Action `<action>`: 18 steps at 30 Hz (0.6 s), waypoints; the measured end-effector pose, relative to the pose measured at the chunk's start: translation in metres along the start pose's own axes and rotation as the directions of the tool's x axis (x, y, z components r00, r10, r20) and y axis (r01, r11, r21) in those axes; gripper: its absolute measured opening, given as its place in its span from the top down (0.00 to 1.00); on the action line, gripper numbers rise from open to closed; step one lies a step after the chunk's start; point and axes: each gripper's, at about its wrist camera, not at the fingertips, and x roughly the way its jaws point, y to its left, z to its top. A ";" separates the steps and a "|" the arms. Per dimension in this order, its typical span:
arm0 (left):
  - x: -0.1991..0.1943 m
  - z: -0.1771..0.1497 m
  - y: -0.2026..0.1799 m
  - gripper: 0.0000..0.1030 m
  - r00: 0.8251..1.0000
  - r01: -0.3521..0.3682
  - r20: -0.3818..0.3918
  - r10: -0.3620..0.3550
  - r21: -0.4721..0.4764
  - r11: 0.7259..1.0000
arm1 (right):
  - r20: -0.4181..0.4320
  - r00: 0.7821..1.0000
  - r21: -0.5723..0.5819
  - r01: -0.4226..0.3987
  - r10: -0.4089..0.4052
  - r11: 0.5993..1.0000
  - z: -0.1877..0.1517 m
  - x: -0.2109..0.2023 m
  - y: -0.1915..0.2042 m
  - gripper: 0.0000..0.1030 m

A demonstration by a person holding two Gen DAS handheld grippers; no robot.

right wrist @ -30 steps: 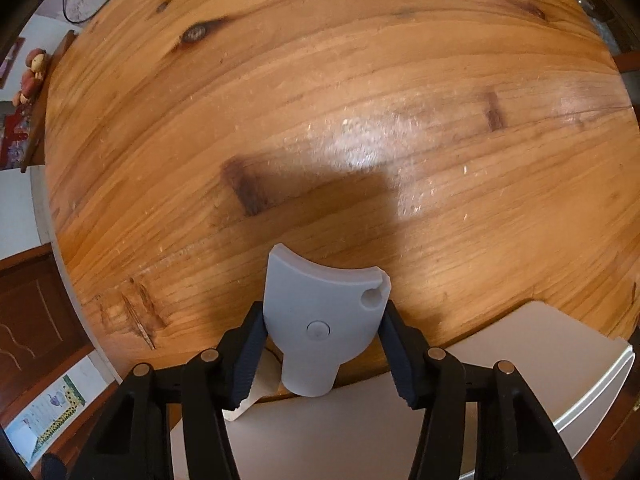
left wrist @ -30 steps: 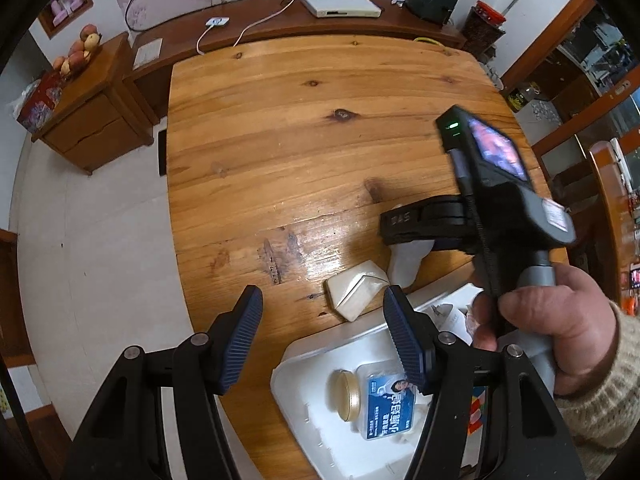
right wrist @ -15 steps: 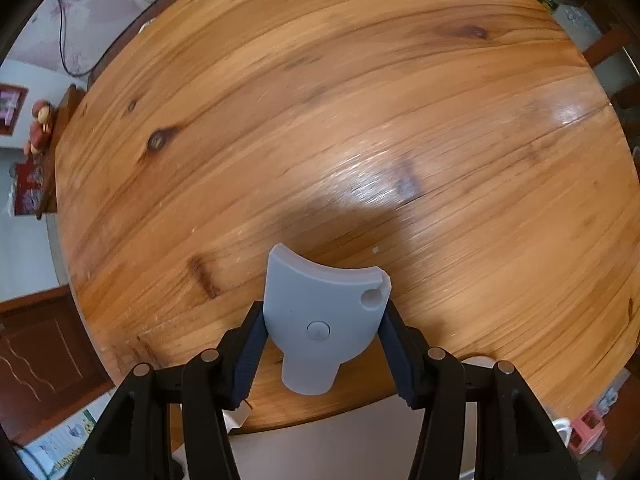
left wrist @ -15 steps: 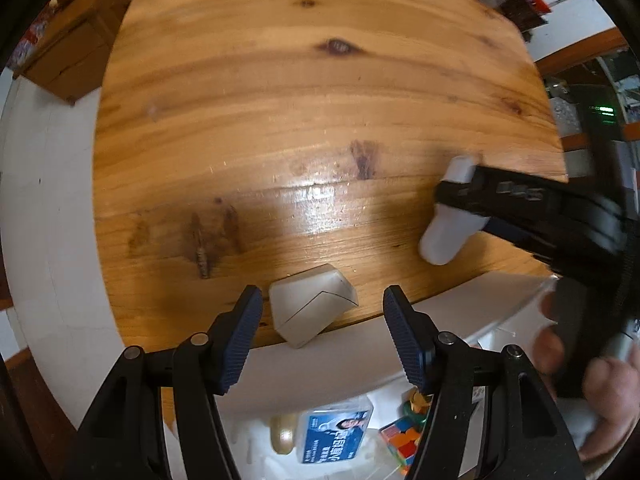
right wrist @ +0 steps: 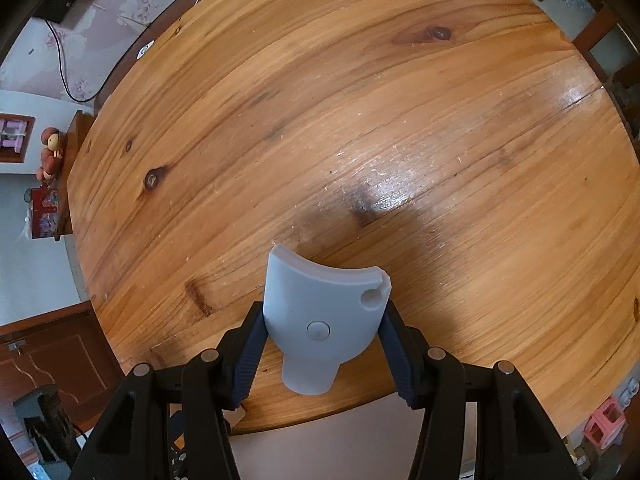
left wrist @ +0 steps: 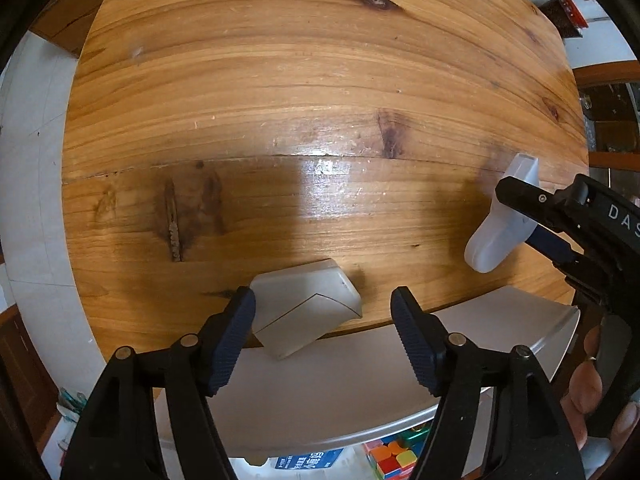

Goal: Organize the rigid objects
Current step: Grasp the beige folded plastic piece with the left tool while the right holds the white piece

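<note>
White bin [left wrist: 552, 332] sits under my left gripper [left wrist: 323, 334]; inside I see a blue-label jar [left wrist: 308, 460] and a colour cube [left wrist: 394, 458], both mostly hidden. My left jaws point steeply down and are opening, the beige wedge box [left wrist: 304, 312] between them on the wooden table [left wrist: 280, 100], pads not pressing it. My right gripper [right wrist: 322, 354] also points steeply down, pinching the grey plastic piece [right wrist: 320, 320] above the table. Only the left view shows the bin's contents and my right hand's fingers [left wrist: 586, 384]; the right view shows the piece's flat face.
</note>
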 end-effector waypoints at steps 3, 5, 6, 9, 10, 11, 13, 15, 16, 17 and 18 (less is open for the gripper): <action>0.001 0.000 0.001 0.29 1.000 -0.006 -0.008 0.006 -0.003 1.000 | -0.007 1.000 -0.004 -0.007 0.007 1.000 0.005 -0.004 -0.004 0.46; 0.001 0.002 0.000 0.29 1.000 -0.005 -0.010 0.005 -0.008 1.000 | -0.014 1.000 -0.006 -0.016 0.016 1.000 0.005 -0.007 -0.010 0.46; 0.002 0.001 0.000 0.29 1.000 -0.010 -0.009 0.009 -0.009 1.000 | -0.014 1.000 -0.009 -0.018 0.018 1.000 0.006 -0.009 -0.008 0.46; 0.004 -0.002 -0.001 0.29 1.000 -0.012 -0.024 0.011 -0.021 1.000 | -0.014 1.000 -0.021 -0.022 0.022 1.000 0.005 -0.012 -0.005 0.46; 0.006 -0.003 -0.001 0.29 0.999 -0.013 -0.029 0.012 -0.025 1.000 | -0.015 1.000 -0.022 -0.022 0.022 1.000 0.002 -0.012 -0.001 0.46; 0.008 -0.004 -0.001 0.29 0.999 -0.015 -0.033 0.014 -0.029 0.999 | -0.016 1.000 -0.023 -0.024 0.024 0.999 0.002 -0.012 -0.002 0.46; 0.011 -0.005 -0.001 0.29 0.999 -0.017 -0.037 0.016 -0.031 0.999 | -0.016 1.000 -0.026 -0.024 0.024 0.999 0.001 -0.011 0.004 0.46; 0.014 -0.005 -0.001 0.29 0.999 -0.021 -0.041 0.020 -0.030 0.999 | -0.017 1.000 -0.026 -0.026 0.026 0.999 0.003 -0.009 0.004 0.46; 0.015 -0.006 -0.002 0.29 0.999 -0.026 -0.042 0.024 -0.030 0.999 | -0.017 1.000 -0.026 -0.027 0.026 0.999 0.003 -0.009 0.004 0.46; 0.017 -0.006 -0.003 0.29 0.999 -0.033 -0.042 0.032 -0.030 0.999 | -0.017 1.000 -0.025 -0.027 0.026 0.999 0.002 -0.009 0.004 0.46; 0.018 -0.007 -0.003 0.29 0.998 -0.042 -0.041 0.041 -0.030 0.999 | -0.016 1.000 -0.024 -0.026 0.025 0.999 0.002 -0.009 0.005 0.46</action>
